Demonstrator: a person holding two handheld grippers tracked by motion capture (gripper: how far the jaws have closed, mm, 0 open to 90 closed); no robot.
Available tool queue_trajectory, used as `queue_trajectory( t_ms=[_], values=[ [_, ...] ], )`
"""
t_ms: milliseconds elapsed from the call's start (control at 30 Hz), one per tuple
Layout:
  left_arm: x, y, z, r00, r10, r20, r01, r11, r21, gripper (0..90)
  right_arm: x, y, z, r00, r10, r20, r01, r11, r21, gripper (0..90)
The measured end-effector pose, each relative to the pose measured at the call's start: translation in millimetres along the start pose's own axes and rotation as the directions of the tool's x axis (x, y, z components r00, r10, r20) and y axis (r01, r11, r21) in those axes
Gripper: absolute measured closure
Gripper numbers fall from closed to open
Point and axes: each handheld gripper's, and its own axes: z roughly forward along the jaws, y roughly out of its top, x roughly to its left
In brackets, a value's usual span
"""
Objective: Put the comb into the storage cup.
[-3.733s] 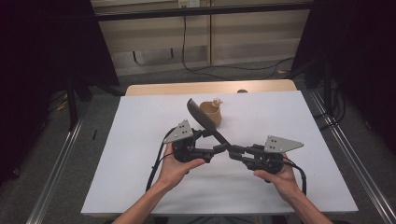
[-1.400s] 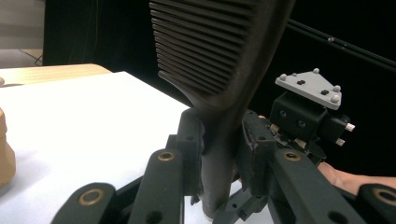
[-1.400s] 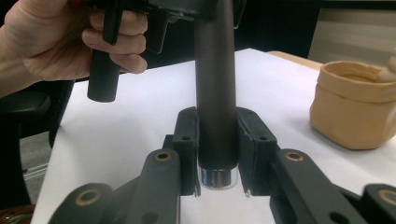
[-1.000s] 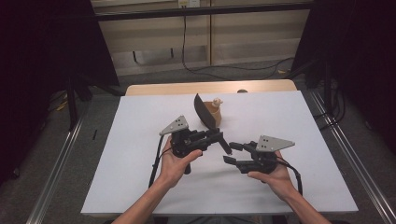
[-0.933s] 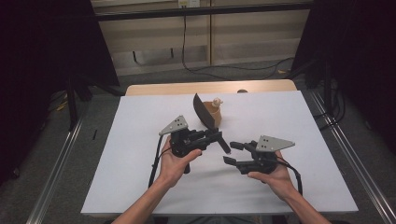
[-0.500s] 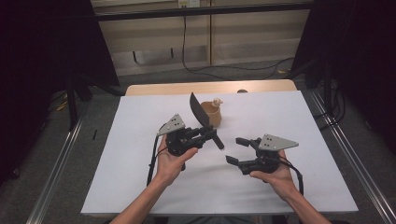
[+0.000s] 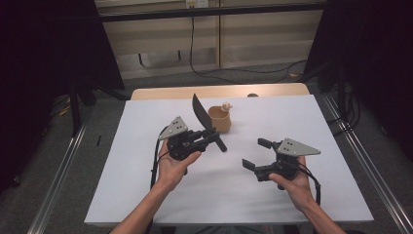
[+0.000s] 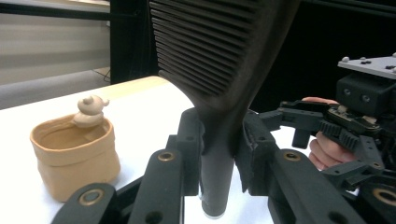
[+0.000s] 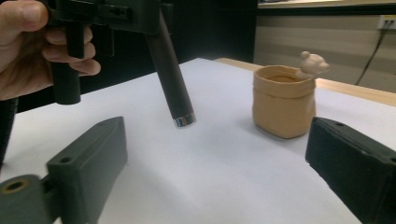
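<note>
Comb (image 7: 200, 116), black and wide-toothed, is the thing in hand: it stands nearly upright above the white bench (image 7: 146, 195), toothed head up and tilted away toward the far edge, its round handle (image 9: 170, 79) pointing down and toward the person's right, the metal-capped end hanging free over the bench. Going down in size, the left gripper (image 7: 207, 140) comes next, its jaws clamped on the comb's neck where the handle meets the head, as the left gripper view shows with the black stem pinched between the two pads (image 8: 189, 149). The right gripper (image 7: 257, 152) sits well apart to the right and lower, its jaws having just been opening and now standing wide with nothing between them. Smaller again is the tan pouch-shaped cup (image 7: 219, 118) with a little bear figure (image 7: 226, 106) on its rim, standing just behind the comb and slightly right. The relation that matters is comb to cup: the cup lies just beyond the held comb on the left gripper's side, much nearer that hand than the other, and the comb's long axis is already close to vertical, so lowering it handle-first into the cup looks like the likely move.
</note>
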Motion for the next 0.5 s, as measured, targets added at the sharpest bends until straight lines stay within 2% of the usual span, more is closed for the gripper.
queue_trajectory(
  t_ms=[67, 133, 167, 300, 333, 400, 500],
  values=[
    [1.6, 1.6, 2.1, 1.0, 0.004, -0.002, -0.004, 1.0, 0.005, 73.1, 0.5, 1.4, -0.4, 0.9997, 0.018, 0.017, -0.018, 1.0, -0.007, 2.3],
    [3.6, 4.4, 4.2, 0.9997, 0.025, -0.006, -0.025, 0.9996, 0.014, 73.1, 2.3, 1.6, -0.8, 0.9997, 0.001, 0.023, -0.001, 1.0, -0.008, 1.5],
    [4.6, 5.7, 5.1, 0.9997, 0.024, -0.011, -0.023, 0.9996, 0.012, 73.1, 2.8, 1.6, -1.1, 0.9996, -0.005, 0.029, 0.005, 1.0, -0.003, 1.7],
    [9.1, 7.7, 5.5, 0.9994, 0.023, -0.025, -0.023, 0.9996, 0.016, 73.1, 1.6, 0.2, -5.0, 0.996, -0.012, 0.088, 0.013, 1.0, -0.009, 2.2],
    [10.0, 7.9, 5.3, 0.9993, 0.022, -0.03, -0.021, 0.9996, 0.017, 73.1, 1.0, -0.3, -7.6, 0.9914, -0.024, 0.128, 0.026, 1.0, -0.015, 2.1],
    [12.1, 8.4, 4.5, 0.9991, 0.023, -0.037, -0.022, 0.9996, 0.016, 73.1, -0.7, -0.6, -11.7, 0.9835, -0.033, 0.178, 0.04, 0.999, -0.037, 2.2],
    [14.9, 9.5, 2.7, 0.9981, 0.033, -0.051, -0.032, 0.9993, 0.021, 73.1, -2.8, -0.3, -17.7, 0.975, -0.036, 0.219, 0.049, 0.997, -0.054, 2.1]
  ],
)
